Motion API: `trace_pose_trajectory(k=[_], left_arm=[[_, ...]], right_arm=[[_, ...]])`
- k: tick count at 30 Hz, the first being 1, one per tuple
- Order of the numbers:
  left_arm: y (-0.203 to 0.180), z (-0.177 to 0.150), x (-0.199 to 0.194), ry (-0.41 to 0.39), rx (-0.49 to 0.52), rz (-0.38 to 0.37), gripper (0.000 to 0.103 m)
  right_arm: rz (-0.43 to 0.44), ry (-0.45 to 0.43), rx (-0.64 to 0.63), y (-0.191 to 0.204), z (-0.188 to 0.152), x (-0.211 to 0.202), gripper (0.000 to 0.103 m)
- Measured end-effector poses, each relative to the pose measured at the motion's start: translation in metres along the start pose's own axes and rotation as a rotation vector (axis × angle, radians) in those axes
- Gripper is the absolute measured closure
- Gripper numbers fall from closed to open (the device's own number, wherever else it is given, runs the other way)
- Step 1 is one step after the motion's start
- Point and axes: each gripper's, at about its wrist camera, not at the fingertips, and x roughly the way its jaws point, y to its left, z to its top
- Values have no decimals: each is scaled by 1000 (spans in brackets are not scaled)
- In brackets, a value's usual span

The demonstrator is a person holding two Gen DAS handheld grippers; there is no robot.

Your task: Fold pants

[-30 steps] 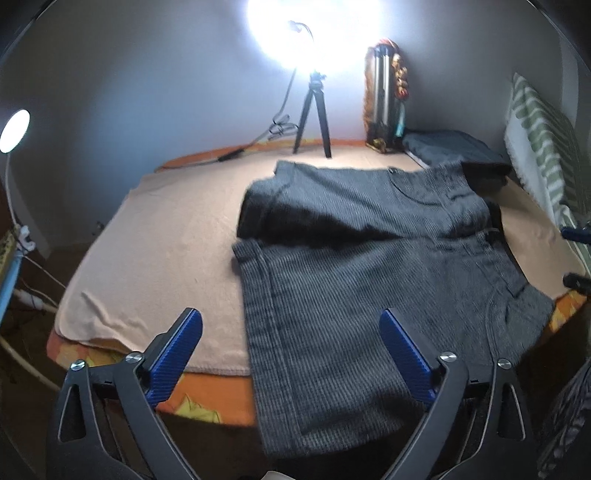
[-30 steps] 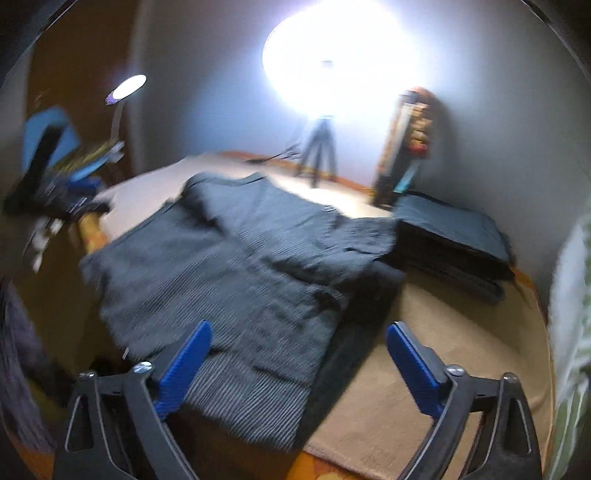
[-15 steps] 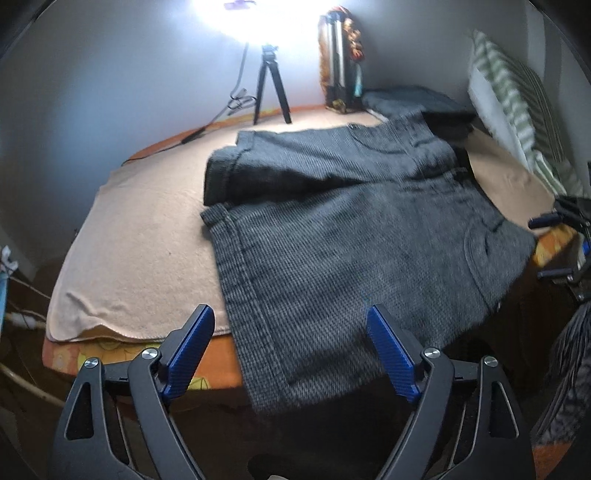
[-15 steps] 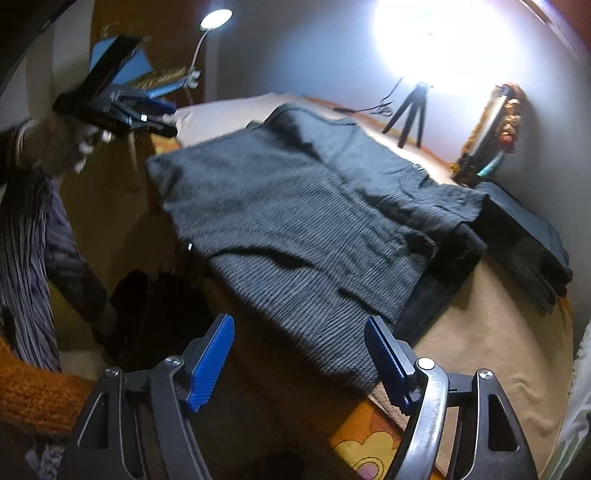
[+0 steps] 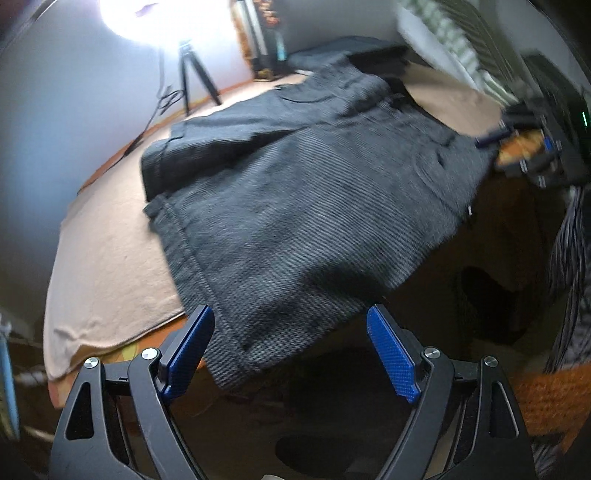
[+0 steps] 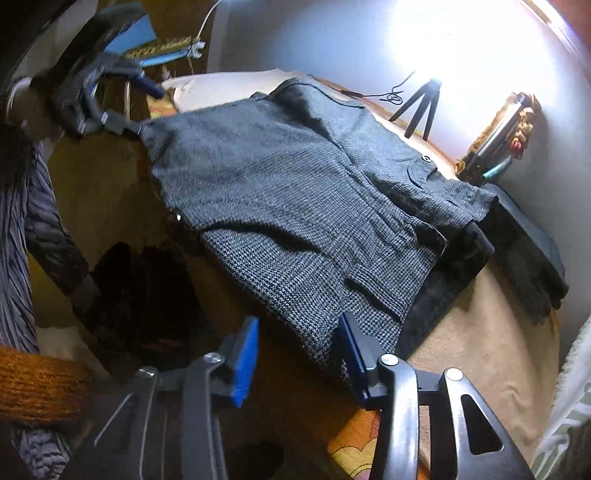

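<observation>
Pants (image 5: 295, 206) lie just ahead of both hand-held grippers, long side running left-right along bed (image 5: 107, 266) edge. Left hand-held gripper (image 5: 291, 354) spread wide, empty. Right hand-held gripper (image 6: 295, 358) released, nearer, hem corner between jaws.

- The left gripper (image 5: 290, 349) has its blue fingers (image 5: 188, 349) spread wide, with the hanging hem of the grey pants (image 5: 295, 206) between them, untouched.
- The pants lie on a beige blanket (image 5: 107, 266) over the bed, one edge drooping past the bed's side.
- The right gripper (image 5: 517, 147) shows blurred at the pants' far corner.
- A tripod (image 5: 192, 74) stands under a bright lamp (image 5: 147, 18).
</observation>
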Motion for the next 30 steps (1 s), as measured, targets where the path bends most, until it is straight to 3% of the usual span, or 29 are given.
trace_pose_trajectory(k=[6,10,12,14,18,20,22,25,30], left_arm=[[-12,-3,15,37,93,28,18],[-12,-1,21,41,111,74,18],[-9,1,22,34,94,84,24],[-3,3,23,32,71,93,37],[8,6,25,30,21,60,53],[9,7,27,25,10,46,77],[8,9,26,8,8,22,93],[5,15,18,-35,29,50,97],[24,34,-7,-152,-27,82,99]], right_arm=[[-20,-45,55,-12,12,-9,86],[-40,-94,106,-23,24,-18,89],[-42,-107,131,-29,29,-20,90],[-47,-118,143,-32,32,-22,91],[-46,-132,147,-31,33,-25,91],[-45,-133,149,-31,33,-26,91],[-47,-134,146,-32,32,-25,91],[-71,-141,137,-30,32,-27,92],[-103,-192,157,-31,36,-42,93]])
